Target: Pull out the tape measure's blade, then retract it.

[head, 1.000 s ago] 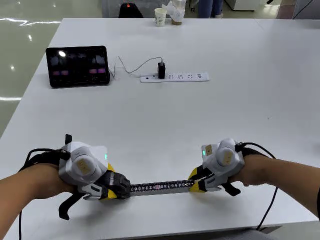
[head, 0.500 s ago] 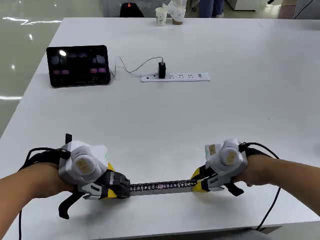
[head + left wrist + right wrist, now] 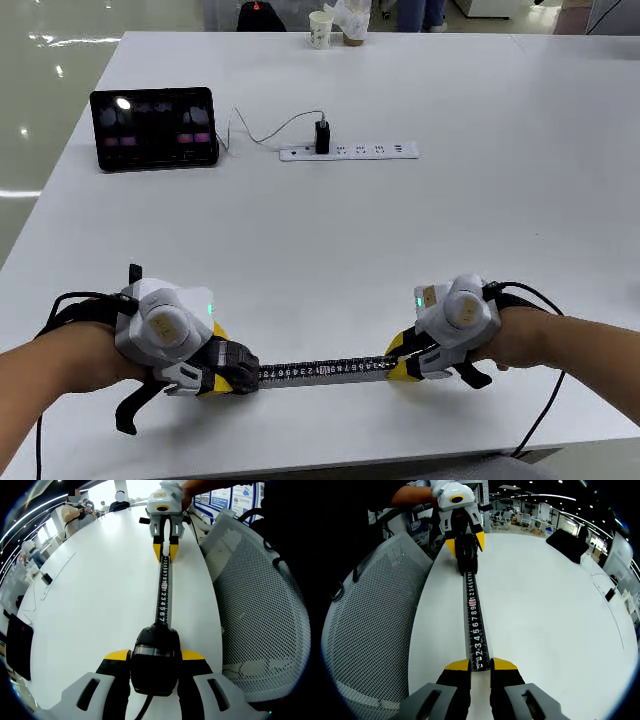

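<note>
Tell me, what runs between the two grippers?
The blade, stretched from the case in the left gripper to the jaws of the right gripper, over bare table; clearest in the head view.

Tape measure blade (image 3: 474, 630): dark strip, white digits printed along length.
Right gripper view: run reads 2 3 4 5 6 7 8 9, then red-boxed mark, then 1 2 3 4 5 6 7, blurring farther off.
Left gripper view: same scale, single digits 2 to 7 legible just beyond case (image 3: 155, 660).
Head view: digits too small to read.
Wall posters (image 3: 227, 495): print illegible.
</note>
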### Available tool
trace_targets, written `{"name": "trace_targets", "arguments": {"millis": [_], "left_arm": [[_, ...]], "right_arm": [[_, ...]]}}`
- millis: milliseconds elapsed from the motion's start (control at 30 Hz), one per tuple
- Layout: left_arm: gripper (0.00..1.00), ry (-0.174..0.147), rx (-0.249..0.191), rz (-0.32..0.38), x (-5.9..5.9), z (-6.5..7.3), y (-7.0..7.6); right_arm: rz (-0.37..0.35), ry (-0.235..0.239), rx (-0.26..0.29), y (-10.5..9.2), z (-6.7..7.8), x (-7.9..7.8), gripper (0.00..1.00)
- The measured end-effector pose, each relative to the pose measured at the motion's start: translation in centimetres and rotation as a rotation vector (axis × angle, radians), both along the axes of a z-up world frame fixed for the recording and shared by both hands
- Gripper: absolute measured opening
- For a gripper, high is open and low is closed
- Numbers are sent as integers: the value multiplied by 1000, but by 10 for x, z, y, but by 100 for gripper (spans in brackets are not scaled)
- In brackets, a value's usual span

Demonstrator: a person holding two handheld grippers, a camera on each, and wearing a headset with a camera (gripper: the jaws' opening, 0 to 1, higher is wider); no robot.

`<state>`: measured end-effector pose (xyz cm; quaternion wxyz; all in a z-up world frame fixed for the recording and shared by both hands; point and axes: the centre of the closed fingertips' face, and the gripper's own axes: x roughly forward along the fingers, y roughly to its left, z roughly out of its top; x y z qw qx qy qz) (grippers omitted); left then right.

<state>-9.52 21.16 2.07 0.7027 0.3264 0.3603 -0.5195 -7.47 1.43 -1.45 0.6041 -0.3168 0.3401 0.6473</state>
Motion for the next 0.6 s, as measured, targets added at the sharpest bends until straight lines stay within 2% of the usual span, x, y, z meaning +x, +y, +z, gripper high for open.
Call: {"name": "trace_targets", "arguments": {"millis": [600], "left_arm": [[30, -4, -1, 2, 0, 0, 1]], "right_arm": [[-4, -1, -4, -9, 0, 2, 10]]}}
